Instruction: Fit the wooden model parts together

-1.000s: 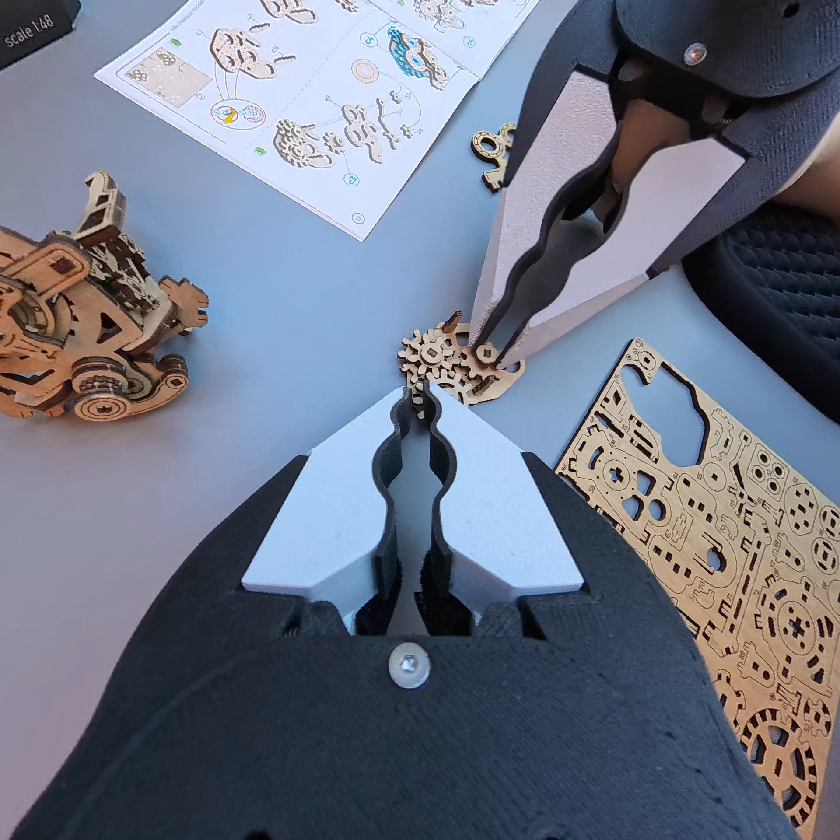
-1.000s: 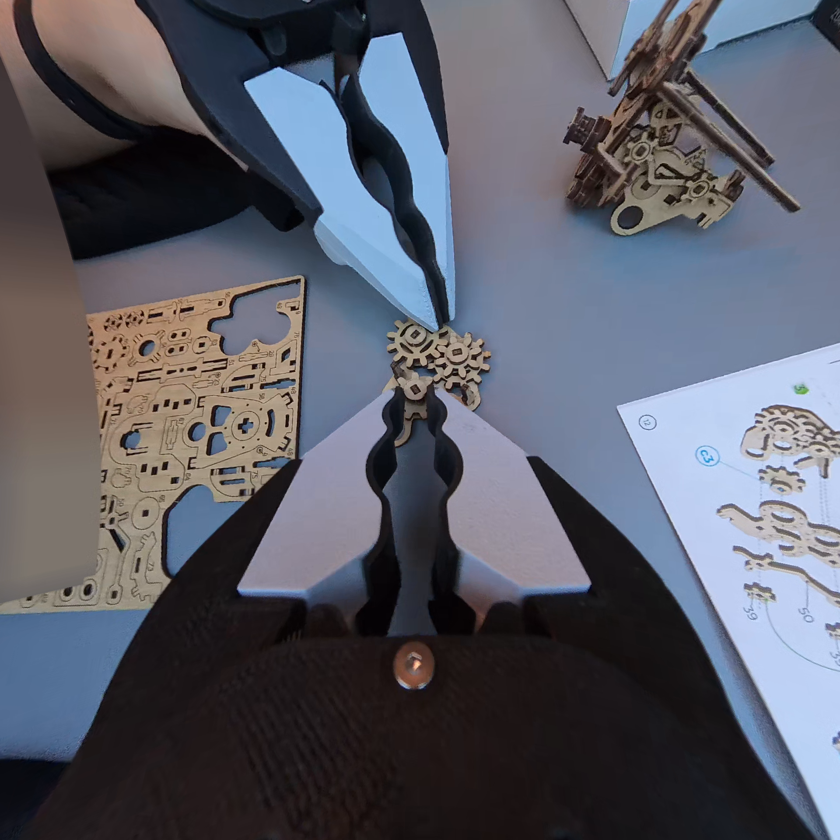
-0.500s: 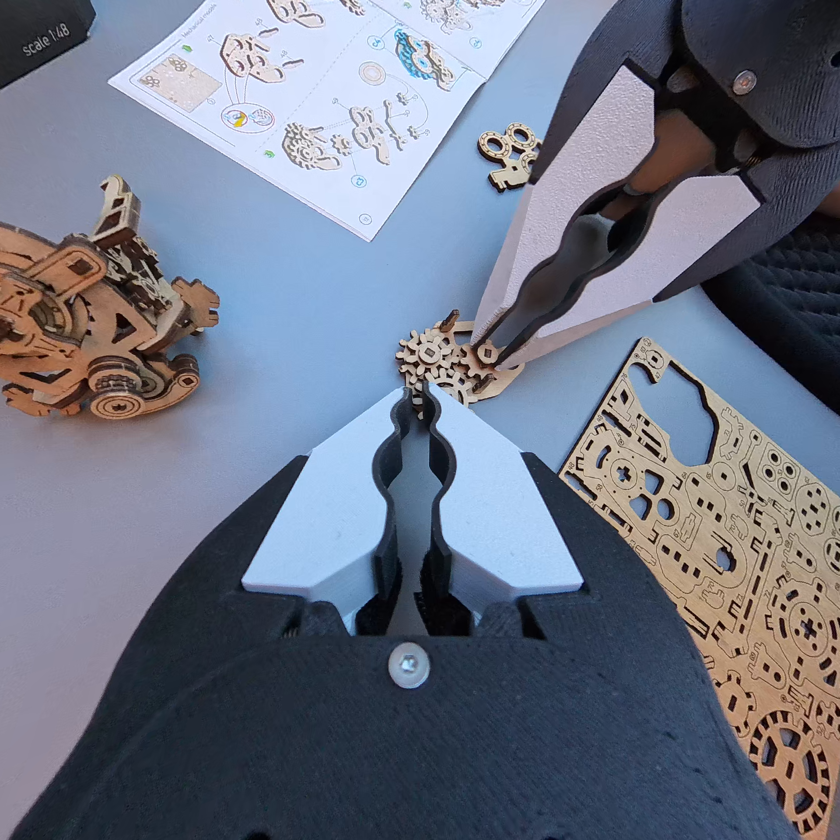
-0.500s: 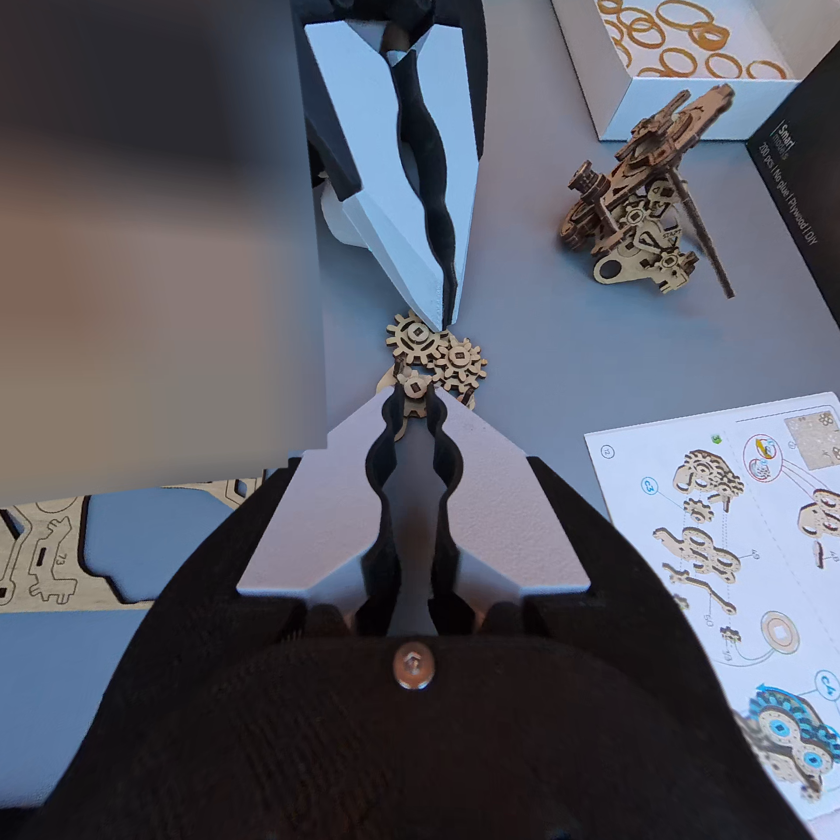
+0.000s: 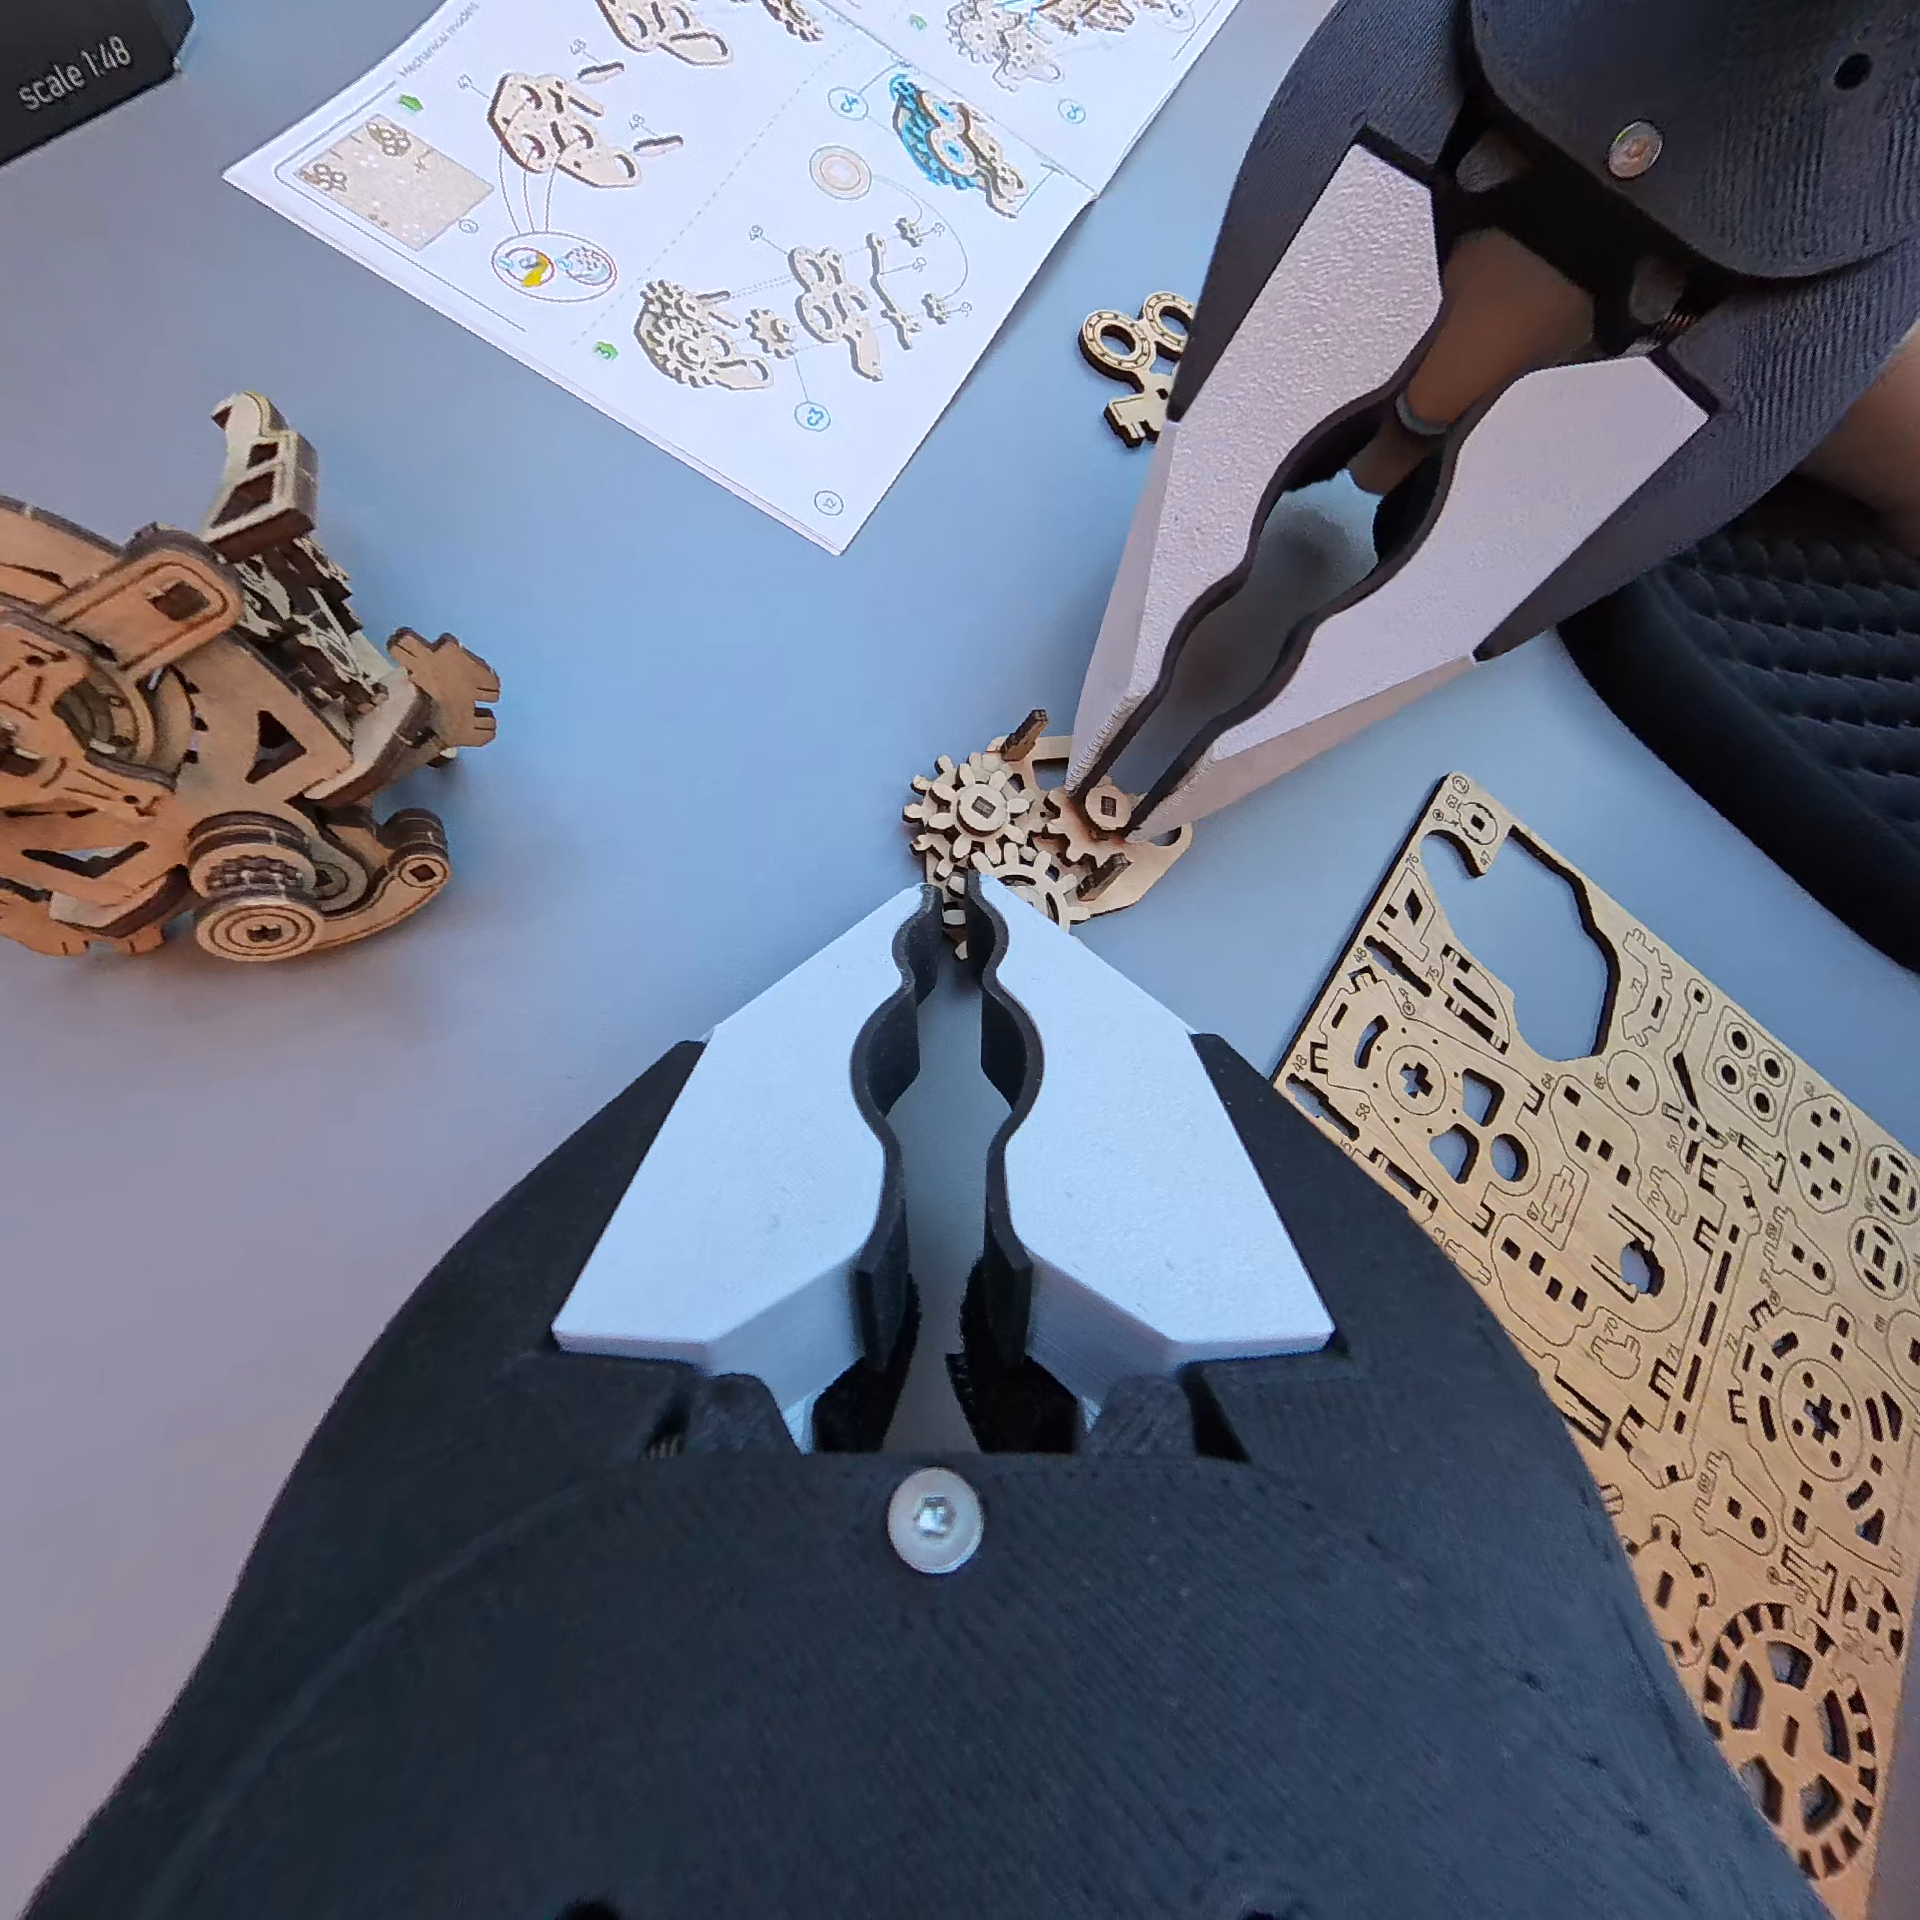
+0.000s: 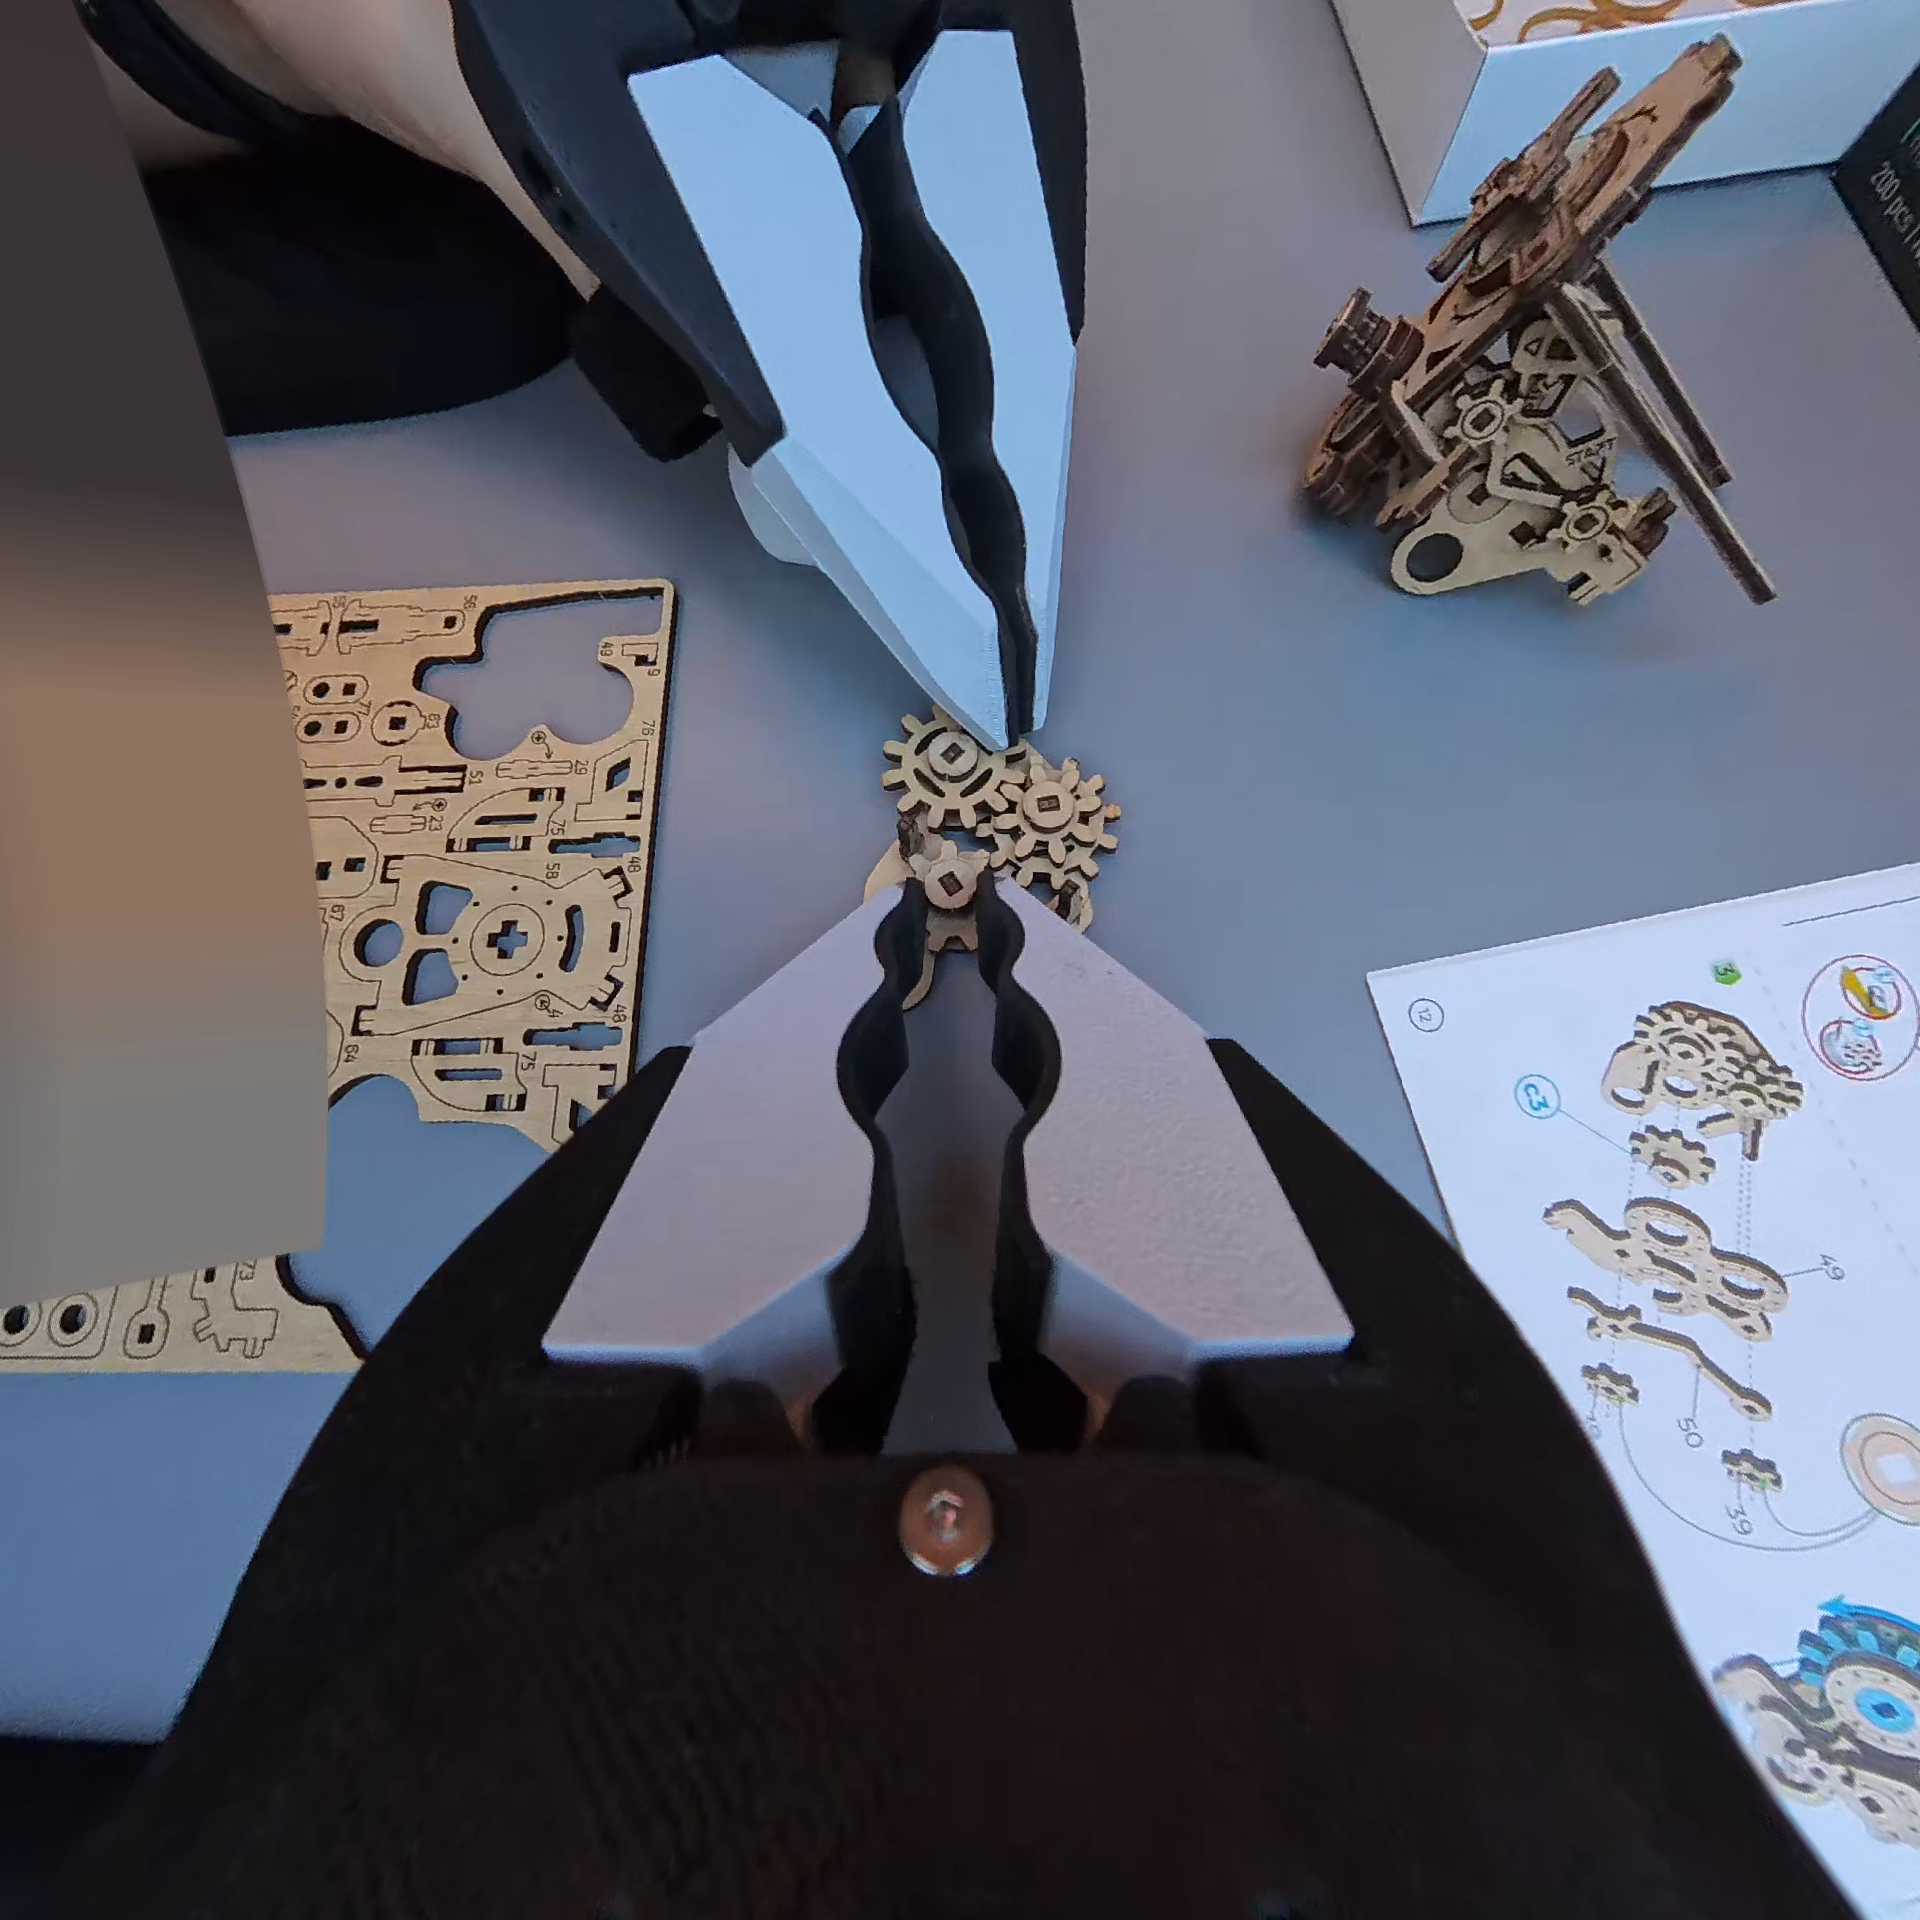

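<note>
A small wooden gear assembly (image 5: 982, 821) lies flat on the grey table, with several gears on a base plate. My left gripper (image 5: 961, 906) is shut on its near edge at a gear's rim. My right gripper (image 6: 948, 896) is shut on the small gear (image 6: 948, 881) at the assembly's other side. Each gripper shows in the other's view: the right gripper (image 5: 1110, 808) comes down from the top right onto the small gear, and the left gripper (image 6: 1013, 727) comes down from the top with its tips at the large gear (image 6: 945, 769).
A laser-cut plywood part sheet (image 5: 1662, 1247) lies beside the assembly and shows in the right wrist view (image 6: 468, 883). An instruction sheet (image 5: 675, 208), a built wooden model (image 5: 187, 727), a loose wooden piece (image 5: 1132, 353) and a white box (image 6: 1558, 104) surround the spot. Less than 4 cm separates the two grippers' tips.
Both grippers keep their hold on the gear assembly. The right gripper has swung and tilted a little around the small gear. The assembly stays in place.
</note>
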Motion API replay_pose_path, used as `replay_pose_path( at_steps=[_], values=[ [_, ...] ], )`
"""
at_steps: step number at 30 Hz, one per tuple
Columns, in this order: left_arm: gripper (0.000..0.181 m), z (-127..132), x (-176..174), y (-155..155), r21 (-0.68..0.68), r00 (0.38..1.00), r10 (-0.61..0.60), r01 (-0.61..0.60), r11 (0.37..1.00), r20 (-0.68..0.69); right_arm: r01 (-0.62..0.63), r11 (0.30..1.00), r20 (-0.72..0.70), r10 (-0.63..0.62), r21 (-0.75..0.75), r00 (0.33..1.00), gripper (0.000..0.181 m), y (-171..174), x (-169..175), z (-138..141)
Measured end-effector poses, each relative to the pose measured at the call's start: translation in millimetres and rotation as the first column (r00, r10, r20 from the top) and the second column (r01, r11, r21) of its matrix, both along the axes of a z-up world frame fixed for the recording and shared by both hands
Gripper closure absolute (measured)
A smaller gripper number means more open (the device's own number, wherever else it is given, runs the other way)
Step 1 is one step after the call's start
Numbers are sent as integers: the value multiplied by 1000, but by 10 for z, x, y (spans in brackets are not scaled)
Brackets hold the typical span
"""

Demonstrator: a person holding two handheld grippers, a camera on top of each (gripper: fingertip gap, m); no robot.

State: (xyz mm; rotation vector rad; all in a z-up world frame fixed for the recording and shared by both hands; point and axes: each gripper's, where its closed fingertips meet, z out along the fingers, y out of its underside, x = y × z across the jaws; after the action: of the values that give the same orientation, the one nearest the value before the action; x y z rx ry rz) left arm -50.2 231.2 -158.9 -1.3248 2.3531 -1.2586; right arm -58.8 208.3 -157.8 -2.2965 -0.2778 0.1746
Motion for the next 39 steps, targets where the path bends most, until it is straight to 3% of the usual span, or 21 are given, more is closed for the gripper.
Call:
replay_pose_path(
  at_steps=[4,9,23,26,34,37,39],
  values=[
    [179,1,6,-8,-17,1000,-7,7,1000,-2,-86,996,1,86,-3,996,172,-2,-31,1],
    [179,3,11,-15,-12,999,-29,29,1000,14,-95,995,-110,90,-42,990,173,1,-26,-1],
    [180,4,19,-34,-4,999,-40,40,999,29,-282,959,53,281,12,958,172,-4,-34,-2],
    [180,4,21,-32,-17,999,-30,31,999,20,-205,978,8,205,-22,979,172,-3,-31,-5],
    [180,4,19,-32,-1,999,-20,20,1000,31,8,1000,67,-9,19,998,172,-2,-18,-3],
    [180,5,20,-33,0,999,-20,20,1000,32,30,999,95,-28,-16,995,172,2,-16,-5],
    [180,4,23,-36,-1,999,-20,20,1000,31,-45,998,99,48,-33,994,172,6,-28,-7]
  ],
)
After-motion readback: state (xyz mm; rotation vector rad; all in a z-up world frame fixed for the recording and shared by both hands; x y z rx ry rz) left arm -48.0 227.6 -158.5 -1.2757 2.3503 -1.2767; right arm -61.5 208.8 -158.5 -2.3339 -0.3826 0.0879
